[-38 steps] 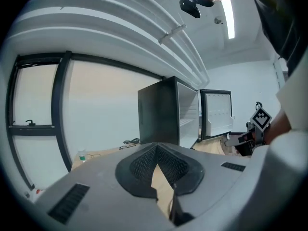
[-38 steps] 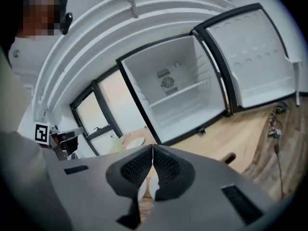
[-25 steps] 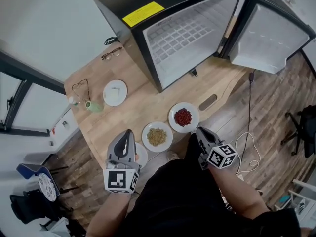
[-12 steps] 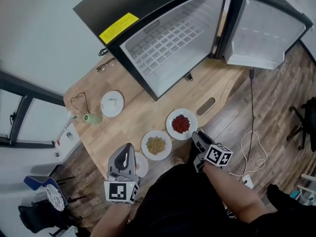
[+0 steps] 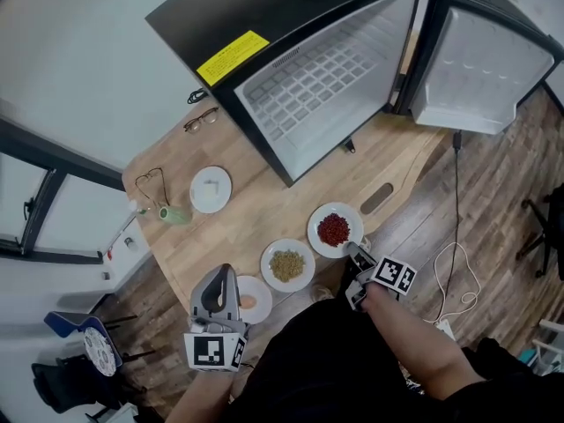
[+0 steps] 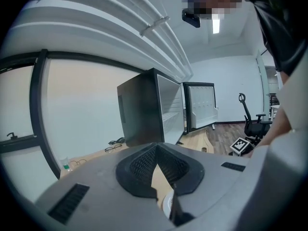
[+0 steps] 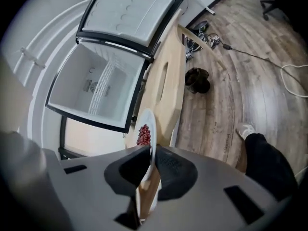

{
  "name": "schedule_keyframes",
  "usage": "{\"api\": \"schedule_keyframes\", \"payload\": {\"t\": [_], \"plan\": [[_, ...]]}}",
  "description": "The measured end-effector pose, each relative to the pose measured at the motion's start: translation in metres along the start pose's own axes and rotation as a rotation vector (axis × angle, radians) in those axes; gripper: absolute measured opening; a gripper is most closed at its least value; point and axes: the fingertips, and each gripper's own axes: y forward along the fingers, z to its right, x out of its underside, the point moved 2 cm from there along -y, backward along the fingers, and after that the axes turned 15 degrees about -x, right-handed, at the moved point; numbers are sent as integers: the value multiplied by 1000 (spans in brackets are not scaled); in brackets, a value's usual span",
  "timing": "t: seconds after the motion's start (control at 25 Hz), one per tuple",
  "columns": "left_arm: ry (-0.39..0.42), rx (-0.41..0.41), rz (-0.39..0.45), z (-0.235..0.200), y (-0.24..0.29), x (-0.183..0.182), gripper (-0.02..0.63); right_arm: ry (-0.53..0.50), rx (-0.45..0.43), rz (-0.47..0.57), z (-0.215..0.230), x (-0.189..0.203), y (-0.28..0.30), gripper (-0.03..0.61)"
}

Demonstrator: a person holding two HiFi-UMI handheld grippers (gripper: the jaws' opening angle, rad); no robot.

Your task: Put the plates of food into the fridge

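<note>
Three plates of food sit in a row near the wooden table's front edge: red food (image 5: pixel 351 221), tan grains (image 5: pixel 271 256) and an orange piece (image 5: pixel 257 287). My right gripper (image 5: pixel 355 250) is at the near rim of the red-food plate. In the right gripper view that rim (image 7: pixel 150 117) stands between the pads (image 7: pixel 168 162), and the jaws (image 7: pixel 151 150) are closing onto it. My left gripper (image 5: pixel 227 271) hovers beside the orange plate, shut and empty, its tips (image 6: pixel 156 147) meeting. The black fridge (image 5: pixel 317 86) lies open behind, with empty white shelves.
A fourth white plate (image 5: pixel 211 189) with a small item, a green-capped bottle (image 5: pixel 170 213) and two pairs of glasses (image 5: pixel 201 119) lie at the table's left. The fridge door (image 5: pixel 480 69) swings open to the right. A cable (image 5: pixel 454 263) runs across the wood floor.
My right gripper has moved forward to the red-food plate, and its jaws now stand around the rim. The left gripper has stayed by the orange plate.
</note>
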Motion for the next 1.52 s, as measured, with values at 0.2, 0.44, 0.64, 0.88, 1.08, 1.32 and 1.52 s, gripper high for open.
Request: {"api": "schedule_keyframes", "payload": {"t": [0.2, 0.44, 0.64, 0.88, 1.08, 1.32, 1.52], "plan": [[-68, -6, -14, 4, 5, 1, 3, 61, -20, 33, -23, -13, -14, 34], [-131, 22, 75, 6, 24, -29, 3, -5, -35, 22, -67, -40, -22, 34], [-202, 9, 115, 8, 34, -51, 3, -105, -75, -45, -116, -66, -29, 34], [-180, -36, 154, -4, 51, -78, 3, -96, -160, -26, -166, -105, -14, 34], [-152, -82, 174, -4, 64, -92, 3, -158, -241, -13, -198, -148, 14, 34], [-149, -165, 194, -12, 72, -108, 3, -176, -286, -58, -230, -180, 53, 34], [-158, -236, 182, -17, 77, -111, 3, -211, -289, -101, -248, -198, 94, 35]]}}
